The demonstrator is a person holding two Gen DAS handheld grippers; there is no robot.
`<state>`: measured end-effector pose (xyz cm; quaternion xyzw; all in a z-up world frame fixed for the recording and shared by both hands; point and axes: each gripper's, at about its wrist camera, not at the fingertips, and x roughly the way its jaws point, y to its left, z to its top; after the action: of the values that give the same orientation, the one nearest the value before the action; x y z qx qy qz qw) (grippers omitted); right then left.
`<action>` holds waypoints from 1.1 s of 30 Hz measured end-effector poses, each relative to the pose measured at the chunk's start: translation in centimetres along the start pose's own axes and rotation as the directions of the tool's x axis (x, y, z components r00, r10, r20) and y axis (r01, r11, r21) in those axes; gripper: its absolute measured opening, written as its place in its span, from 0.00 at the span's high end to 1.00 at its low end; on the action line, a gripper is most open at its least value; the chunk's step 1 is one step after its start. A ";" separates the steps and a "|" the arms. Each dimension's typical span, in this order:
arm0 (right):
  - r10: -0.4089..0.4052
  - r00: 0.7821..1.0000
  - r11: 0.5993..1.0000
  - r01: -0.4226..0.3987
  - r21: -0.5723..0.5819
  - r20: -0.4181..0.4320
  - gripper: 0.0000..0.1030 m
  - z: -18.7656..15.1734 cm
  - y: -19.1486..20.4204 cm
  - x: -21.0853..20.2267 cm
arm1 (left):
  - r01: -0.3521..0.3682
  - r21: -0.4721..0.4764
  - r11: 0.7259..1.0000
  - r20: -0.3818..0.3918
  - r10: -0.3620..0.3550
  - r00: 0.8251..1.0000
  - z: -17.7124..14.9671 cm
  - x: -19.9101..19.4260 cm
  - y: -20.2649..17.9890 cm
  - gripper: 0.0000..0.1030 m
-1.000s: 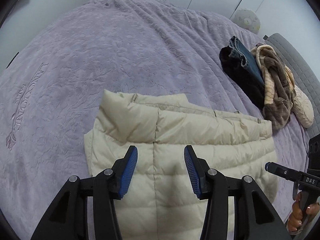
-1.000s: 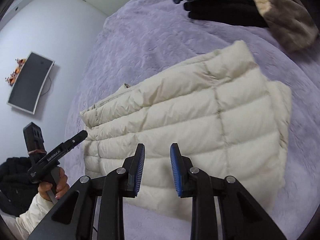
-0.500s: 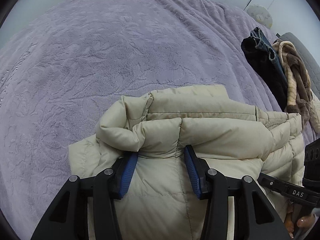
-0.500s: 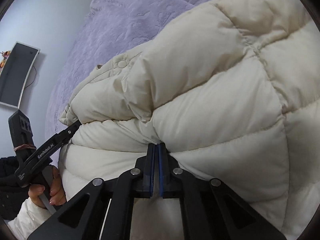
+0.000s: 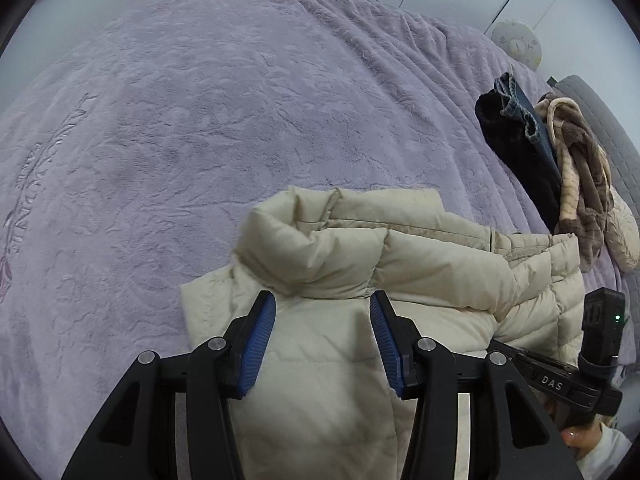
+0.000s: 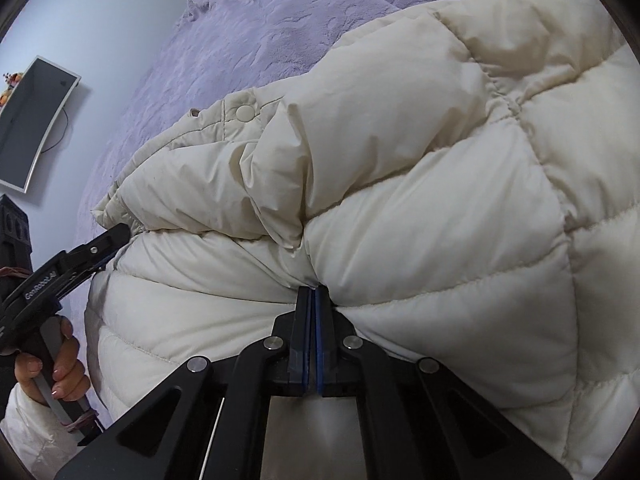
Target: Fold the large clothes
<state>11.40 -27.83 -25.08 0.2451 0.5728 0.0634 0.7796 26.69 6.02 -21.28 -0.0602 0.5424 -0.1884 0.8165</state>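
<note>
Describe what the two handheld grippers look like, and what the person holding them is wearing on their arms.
Both are matte black, angular, two-finger tools with silver pivot rivets and ribbed blue pads. The left gripper shows white "GenRobot.AI" lettering along its side in the right wrist view; the right gripper shows "DAS" in the left wrist view, plus a small green light on its black block. The person's sleeve is white and looks quilted.

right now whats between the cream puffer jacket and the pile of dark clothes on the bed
Only bare purple bedspread separates the puffer jacket from the clothes pile, seen in the left wrist view.
</note>
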 end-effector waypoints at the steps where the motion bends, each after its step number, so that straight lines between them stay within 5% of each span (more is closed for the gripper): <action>1: 0.000 1.000 1.000 0.000 0.000 0.000 1.00 0.1 0.1 0.1 | 0.000 -0.017 1.000 0.000 0.000 1.000 -0.1 -0.8 0.6 0.36; 2: 0.000 1.000 1.000 0.000 0.000 0.000 1.00 0.1 0.1 0.1 | -0.012 -0.037 0.999 0.009 0.012 1.000 -0.2 -1.6 1.3 0.05; 3: 0.000 1.000 1.000 0.000 0.002 0.000 1.00 0.0 0.0 0.0 | -0.033 -0.054 0.998 0.038 0.035 0.999 -0.5 -2.5 1.9 0.00; 5: 0.000 1.000 1.000 0.000 0.002 -0.001 1.00 0.0 -0.1 -0.1 | -0.021 -0.058 0.998 0.046 0.023 0.999 -0.8 -3.7 3.0 0.00; 12: -0.004 1.000 1.000 0.004 0.000 -0.001 1.00 -0.2 0.0 0.1 | 0.082 -0.141 0.987 -0.111 -0.098 0.989 -2.9 -1.6 7.3 0.00; 18: -0.006 1.000 1.000 0.006 0.002 0.001 1.00 0.1 0.1 0.4 | 0.308 -0.213 0.927 -0.195 -0.349 0.916 -4.1 1.5 8.4 0.00; 22: 0.001 1.000 1.000 -0.001 0.008 -0.002 1.00 0.2 0.2 0.6 | 0.395 -0.193 0.898 -0.226 -0.433 0.873 -3.6 2.9 7.3 0.00; 25: 0.022 1.000 1.000 -0.021 0.023 -0.005 1.00 0.3 -0.3 0.6 | 0.417 -0.170 0.893 -0.249 -0.448 0.858 -3.2 3.8 5.7 0.00; 26: 0.027 1.000 0.999 -0.027 0.029 -0.006 1.00 0.3 -0.4 0.6 | 0.417 -0.149 0.897 -0.255 -0.442 0.860 -3.1 3.9 5.0 0.10; 27: 0.029 1.000 0.999 -0.029 0.033 -0.006 1.00 0.3 -0.5 0.6 | 0.416 -0.125 0.901 -0.267 -0.434 0.860 -3.1 3.9 4.1 0.37; 29: 0.025 1.000 0.999 -0.025 0.034 -0.006 1.00 0.4 -0.4 0.7 | 0.418 -0.084 0.905 -0.292 -0.423 0.858 -3.1 3.6 2.4 0.68; 30: 0.023 1.000 0.999 -0.023 0.037 -0.006 1.00 0.4 -0.4 0.7 | 0.420 -0.065 0.905 -0.287 -0.420 0.861 -3.0 2.9 1.7 0.76; 33: 0.021 1.000 0.999 -0.020 0.046 -0.009 1.00 0.5 -0.3 0.9 | 0.433 -0.038 0.901 -0.273 -0.426 0.862 -2.4 0.4 -0.5 0.79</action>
<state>12.14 -27.94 -25.90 0.2685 0.5754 0.0593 0.7703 24.57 5.70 -22.47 -0.1425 0.6208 -0.3788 0.6714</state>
